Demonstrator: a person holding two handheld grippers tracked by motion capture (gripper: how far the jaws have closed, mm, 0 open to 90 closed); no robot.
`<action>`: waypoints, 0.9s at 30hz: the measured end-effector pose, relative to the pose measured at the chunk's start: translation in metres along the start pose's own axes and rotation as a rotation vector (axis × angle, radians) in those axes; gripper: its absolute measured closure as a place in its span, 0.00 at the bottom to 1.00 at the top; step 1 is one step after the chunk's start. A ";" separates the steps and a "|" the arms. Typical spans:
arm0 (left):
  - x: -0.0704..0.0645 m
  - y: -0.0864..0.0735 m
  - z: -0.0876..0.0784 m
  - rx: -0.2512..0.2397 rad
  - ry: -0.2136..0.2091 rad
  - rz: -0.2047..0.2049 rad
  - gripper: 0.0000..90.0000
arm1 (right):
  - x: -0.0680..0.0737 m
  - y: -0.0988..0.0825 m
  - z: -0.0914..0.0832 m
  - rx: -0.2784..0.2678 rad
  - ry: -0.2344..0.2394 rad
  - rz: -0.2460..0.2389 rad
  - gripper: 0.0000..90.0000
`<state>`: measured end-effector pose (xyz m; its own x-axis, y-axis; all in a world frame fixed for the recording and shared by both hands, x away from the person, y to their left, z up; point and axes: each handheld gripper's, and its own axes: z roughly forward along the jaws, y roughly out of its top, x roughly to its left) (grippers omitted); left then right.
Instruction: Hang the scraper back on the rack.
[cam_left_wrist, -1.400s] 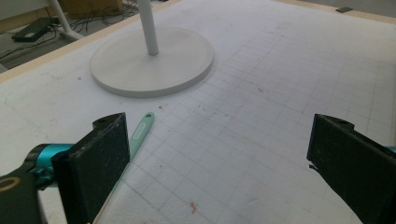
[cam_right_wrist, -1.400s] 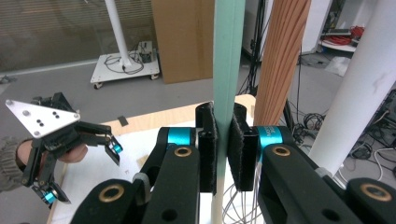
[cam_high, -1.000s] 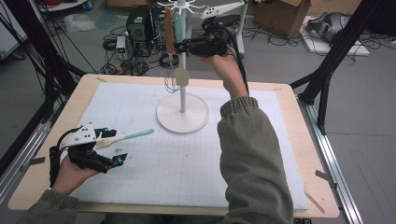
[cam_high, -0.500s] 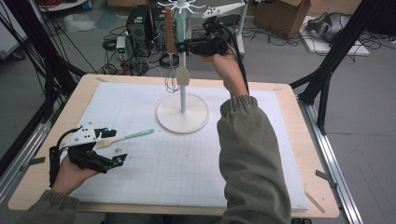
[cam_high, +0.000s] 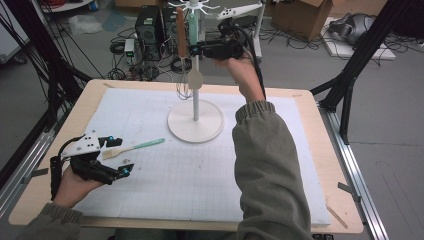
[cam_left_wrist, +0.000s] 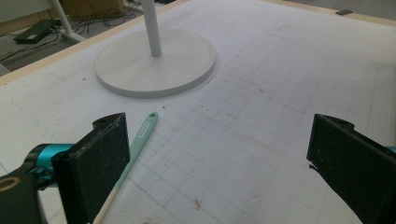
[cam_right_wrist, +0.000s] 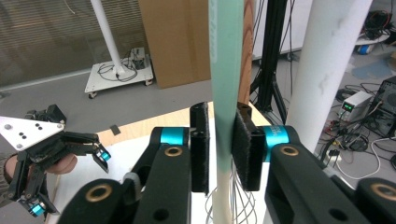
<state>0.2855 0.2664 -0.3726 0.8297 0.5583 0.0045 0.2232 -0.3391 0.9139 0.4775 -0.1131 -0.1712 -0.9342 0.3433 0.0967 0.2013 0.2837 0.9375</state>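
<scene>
While the right gripper (cam_right_wrist: 219, 149) has just been easing its fingers (cam_right_wrist: 200, 144) apart around a hanging mint-green spatula handle (cam_right_wrist: 227, 70), the flat silicone strip runs vertically beside the white rack pole (cam_right_wrist: 327, 65). Over the counter (cam_high: 320, 150), the left gripper (cam_left_wrist: 219, 158) gapes empty beside another spatula (cam_left_wrist: 135, 149).

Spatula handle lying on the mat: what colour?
Mint green on the spatula handle, cream toward the blade; left gripper view shows it best.

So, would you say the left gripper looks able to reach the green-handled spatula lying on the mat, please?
Probably yes. The left gripper stands open right beside the spatula, whose handle lies by one jaw in the left gripper view, and nothing lies between them on the mat.
</scene>
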 end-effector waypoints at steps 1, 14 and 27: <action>0.000 0.000 0.000 0.000 0.002 -0.001 0.07 | 0.000 0.000 -0.001 -0.002 -0.005 -0.002 0.84; 0.001 0.002 -0.002 -0.005 0.004 0.008 0.07 | 0.006 -0.003 -0.026 -0.041 -0.041 0.001 0.82; 0.002 0.006 0.001 -0.010 0.000 0.014 0.07 | 0.019 -0.003 -0.038 -0.049 -0.017 -0.046 0.99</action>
<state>0.2888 0.2651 -0.3676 0.8327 0.5534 0.0176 0.2064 -0.3398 0.9176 0.4481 -0.1417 -0.1592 -0.9370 0.3459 0.0483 0.1435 0.2550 0.9562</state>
